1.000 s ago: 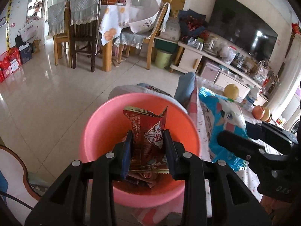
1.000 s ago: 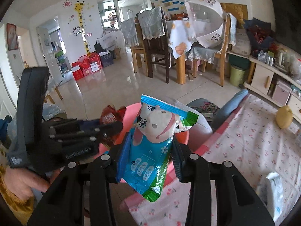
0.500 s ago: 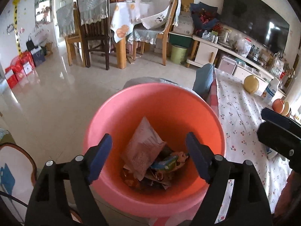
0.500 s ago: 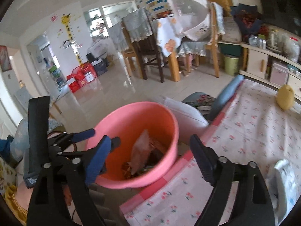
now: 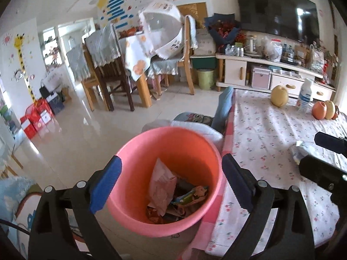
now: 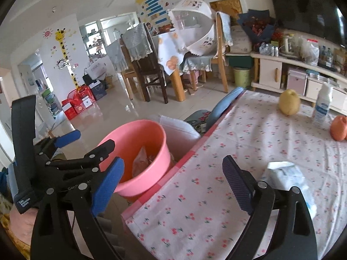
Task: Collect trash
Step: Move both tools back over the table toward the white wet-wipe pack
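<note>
A pink bucket point(image 5: 138, 214) stands beside the table edge, with several crumpled wrappers point(image 5: 173, 195) lying in its bottom. My left gripper point(image 5: 171, 162) hovers over the bucket's mouth; its jaws are opening and hold nothing. My right gripper point(image 6: 173, 163) is over the flowered tablecloth point(image 6: 249, 134), to the right of the bucket point(image 6: 151, 134); its jaws are opening too and are empty. A white and blue packet point(image 6: 286, 175) lies on the cloth just beyond its right finger. The left gripper point(image 6: 93, 139) shows at the left of the right wrist view.
A yellow pear point(image 6: 289, 105), a plastic bottle point(image 6: 323, 106) and apples point(image 5: 323, 109) stand at the table's far end. A cushioned seat point(image 6: 180, 130) sits behind the bucket. Dining chairs point(image 5: 108, 73), a green bin point(image 5: 205, 79) and a TV cabinet point(image 5: 260, 73) lie across the tiled floor.
Both grippers opened. The red wrapper left the left jaws and the blue packet left the right jaws; both now lie in the bucket. The right gripper swung right over the table.
</note>
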Available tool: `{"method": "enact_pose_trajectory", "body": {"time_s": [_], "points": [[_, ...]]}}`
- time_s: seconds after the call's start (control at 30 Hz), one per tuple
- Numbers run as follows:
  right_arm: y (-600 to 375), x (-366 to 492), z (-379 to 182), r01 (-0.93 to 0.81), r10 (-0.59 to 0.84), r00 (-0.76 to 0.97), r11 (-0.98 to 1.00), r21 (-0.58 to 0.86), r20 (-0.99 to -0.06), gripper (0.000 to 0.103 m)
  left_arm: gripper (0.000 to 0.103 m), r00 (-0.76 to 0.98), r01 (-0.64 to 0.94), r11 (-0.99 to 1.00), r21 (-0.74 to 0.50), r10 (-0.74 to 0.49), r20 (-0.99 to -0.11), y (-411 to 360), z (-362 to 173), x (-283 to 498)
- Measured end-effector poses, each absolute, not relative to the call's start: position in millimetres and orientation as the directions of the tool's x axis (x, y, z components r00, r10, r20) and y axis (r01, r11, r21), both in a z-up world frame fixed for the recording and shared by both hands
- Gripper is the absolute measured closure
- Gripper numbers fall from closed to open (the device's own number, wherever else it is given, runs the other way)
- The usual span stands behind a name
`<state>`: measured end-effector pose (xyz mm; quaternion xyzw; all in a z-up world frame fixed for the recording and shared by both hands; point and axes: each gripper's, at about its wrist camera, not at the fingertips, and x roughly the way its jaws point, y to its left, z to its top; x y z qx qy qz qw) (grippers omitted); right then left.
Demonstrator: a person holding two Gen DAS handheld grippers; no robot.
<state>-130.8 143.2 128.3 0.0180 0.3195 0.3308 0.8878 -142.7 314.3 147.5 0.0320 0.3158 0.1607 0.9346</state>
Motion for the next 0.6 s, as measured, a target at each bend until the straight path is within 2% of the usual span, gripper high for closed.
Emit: {"method": "enact_pose_trajectory", "body": {"time_s": [0.37, 0.6], "points": [[85.4, -151.3, 138.5, -0.532, 0.544, 0.644, 0.824, 0.197, -0.538, 0.012, 0.008, 0.782, -0.205, 0.955, 0.213, 0.291, -0.552, 253.1, 161.4, -144.6], [45.8, -156.2, 135.8, -0.497, 0.514, 0.667, 0.846, 0.191, -0.539, 0.012, 0.008, 0.782, -0.159, 0.96, 0.229, 0.264, -0.564, 217.8, 156.8, -145.5]]}}
